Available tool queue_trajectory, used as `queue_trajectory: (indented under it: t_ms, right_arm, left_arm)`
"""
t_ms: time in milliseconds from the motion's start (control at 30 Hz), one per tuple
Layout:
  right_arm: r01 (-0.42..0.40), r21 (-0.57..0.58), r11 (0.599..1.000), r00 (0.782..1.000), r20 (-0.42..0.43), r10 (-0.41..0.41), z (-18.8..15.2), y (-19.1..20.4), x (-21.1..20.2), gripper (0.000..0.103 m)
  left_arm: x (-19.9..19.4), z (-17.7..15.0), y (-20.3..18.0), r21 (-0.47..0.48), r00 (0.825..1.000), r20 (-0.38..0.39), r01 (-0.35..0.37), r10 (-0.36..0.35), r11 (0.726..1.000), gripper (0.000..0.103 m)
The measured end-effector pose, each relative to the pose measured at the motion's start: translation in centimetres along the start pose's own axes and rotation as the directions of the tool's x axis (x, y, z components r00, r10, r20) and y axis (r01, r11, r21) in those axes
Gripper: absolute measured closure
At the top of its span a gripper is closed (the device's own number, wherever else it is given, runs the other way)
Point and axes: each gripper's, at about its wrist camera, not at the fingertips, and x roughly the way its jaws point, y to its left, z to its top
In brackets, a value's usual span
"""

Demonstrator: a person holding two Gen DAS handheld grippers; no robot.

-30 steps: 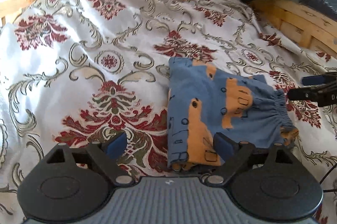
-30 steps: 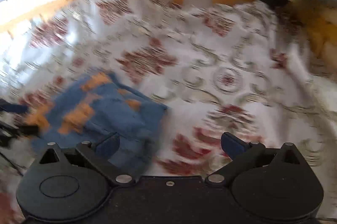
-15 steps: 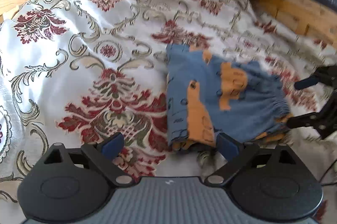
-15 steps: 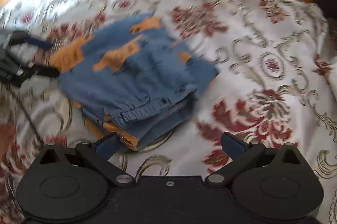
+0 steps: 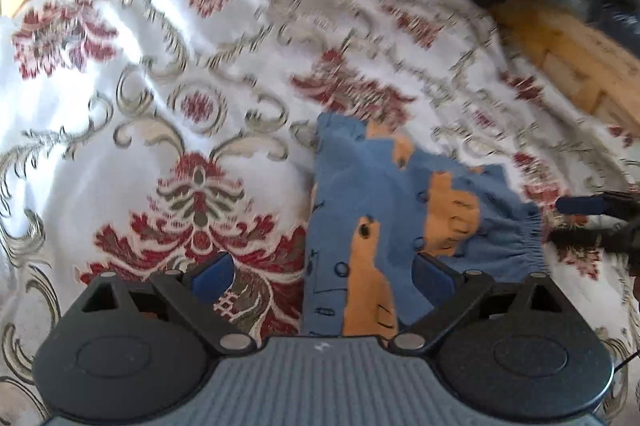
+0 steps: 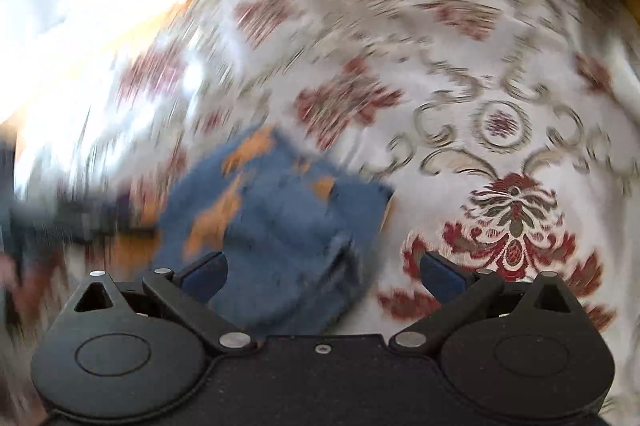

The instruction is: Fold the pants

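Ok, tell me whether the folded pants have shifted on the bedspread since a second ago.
No. The pants lie beside the same large red medallion of the bedspread; only the cameras moved.

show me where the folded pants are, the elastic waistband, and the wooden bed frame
folded pants (image 5: pixel 384 226): left wrist view, on the blue top layer.
elastic waistband (image 5: pixel 530 244): left wrist view, on the gathered right edge.
wooden bed frame (image 5: pixel 568 54): left wrist view, on the right rail.

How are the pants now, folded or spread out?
Folded. The pants lie as a compact, layered bundle on the bedspread, elastic waistband at one edge. Neither claw holds them.
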Motion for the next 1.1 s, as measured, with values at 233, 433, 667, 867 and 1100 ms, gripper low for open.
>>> queue_trajectory:
  t_ms: [233,433,667,867,1100]
  right_arm:
    - [0.136,0.079,0.988,0.99,-0.049,-0.132,-0.6,-0.6,3.8,0.001]
    - [0.166,0.059,0.984,0.986,-0.023,-0.165,-0.5,-0.9,3.1,0.001]
    - [0.045,0.193,0.98,0.996,0.061,-0.058,-0.1,-2.5,1.7,0.001]
    - [0.023,0.22,0.975,0.998,0.059,-0.037,-0.1,-2.7,2.0,0.001]
    - [-0.113,0.331,0.937,0.993,0.081,0.091,-0.6,-3.9,2.7,0.001]
  left_arm:
    - [1.1,-0.6,0.2,-0.023,0.997,-0.059,-0.052,0.05,0.998,0.0]
    - [0.8,-1.1,0.1,-0.004,0.997,-0.054,-0.056,0.056,0.998,0.001]
    - [0.6,-0.8,0.2,-0.011,0.996,-0.07,-0.048,0.047,0.999,0.0]
    - [0.0,-1.2,0.8,-0.026,0.998,-0.06,-0.022,0.021,0.999,0.0]
    - [-0.8,-1.4,2.1,-0.092,0.991,-0.053,0.118,-0.124,0.989,0.002]
